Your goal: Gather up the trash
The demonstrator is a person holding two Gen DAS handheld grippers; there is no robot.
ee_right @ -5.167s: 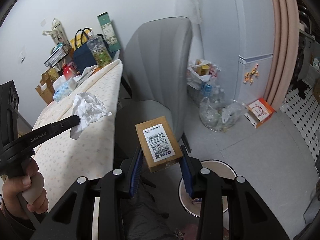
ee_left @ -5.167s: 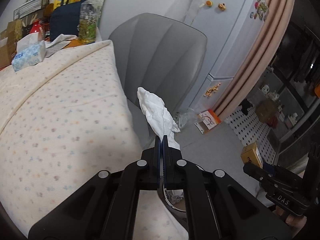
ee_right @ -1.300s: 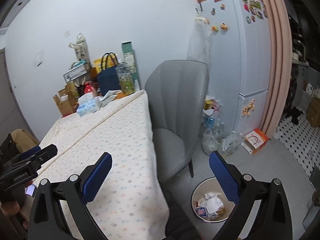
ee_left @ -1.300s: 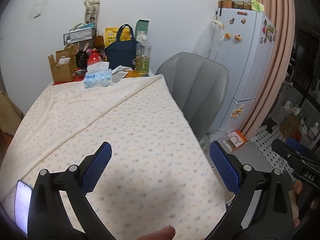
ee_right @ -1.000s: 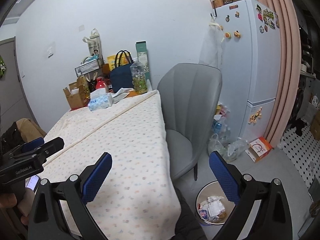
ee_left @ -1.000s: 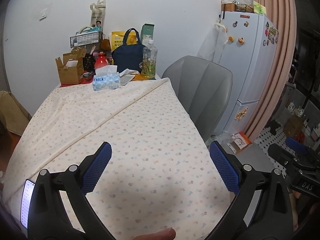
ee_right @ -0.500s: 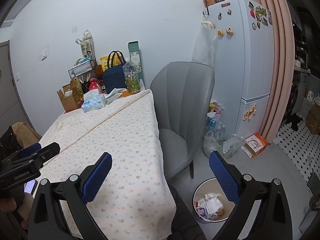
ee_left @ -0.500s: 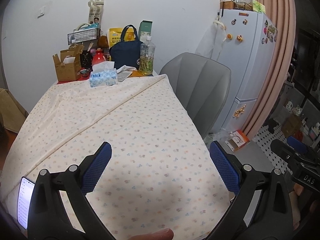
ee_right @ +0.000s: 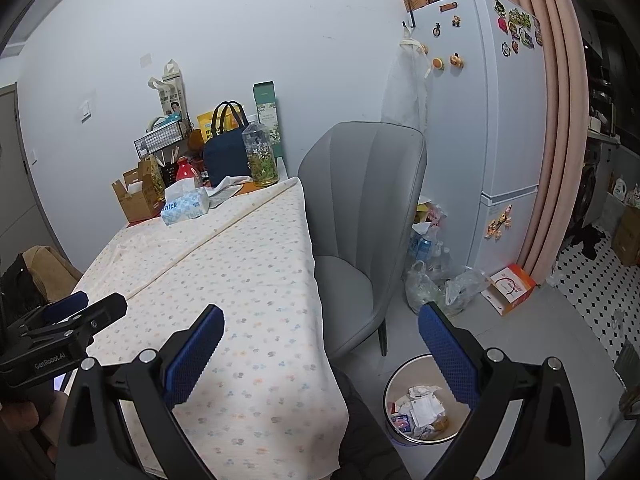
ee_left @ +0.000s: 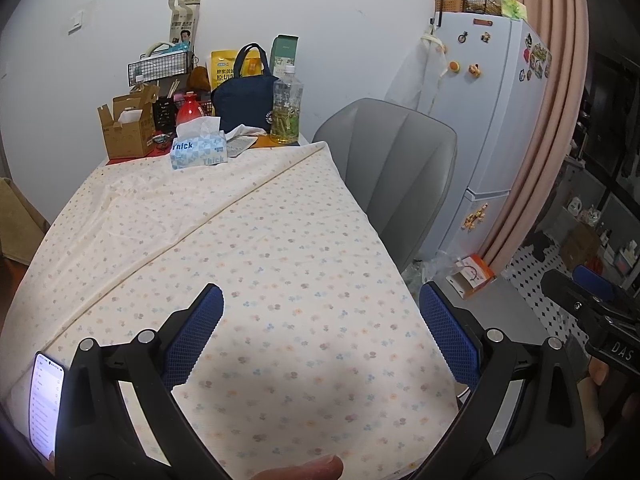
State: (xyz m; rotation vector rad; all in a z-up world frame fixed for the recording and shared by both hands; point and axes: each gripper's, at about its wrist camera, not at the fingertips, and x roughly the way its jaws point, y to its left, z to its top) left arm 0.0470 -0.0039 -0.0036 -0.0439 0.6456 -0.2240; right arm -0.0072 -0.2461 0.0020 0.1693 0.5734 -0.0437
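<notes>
My left gripper [ee_left: 320, 320] is open and empty, held above the near part of the table with the flowered cloth [ee_left: 248, 248]. My right gripper [ee_right: 320, 340] is open and empty, held above the table's right edge. A round trash bin [ee_right: 424, 408] stands on the floor below the right gripper, with crumpled paper and wrappers inside. The left gripper also shows at the left of the right wrist view [ee_right: 80, 312], and the right gripper at the right of the left wrist view [ee_left: 580, 300].
A grey chair [ee_right: 360, 216] stands at the table's right side. At the table's far end are a tissue box [ee_left: 199, 152], a cardboard box [ee_left: 124, 128], a navy bag [ee_left: 244, 96] and a bottle [ee_left: 286, 108]. A lit phone [ee_left: 44, 404] lies at the near left. A fridge [ee_right: 504, 120] stands behind.
Five seconds ago the left gripper held a tissue and the right a cardboard box; both are now open and empty. In the last second both views shifted only slightly.
</notes>
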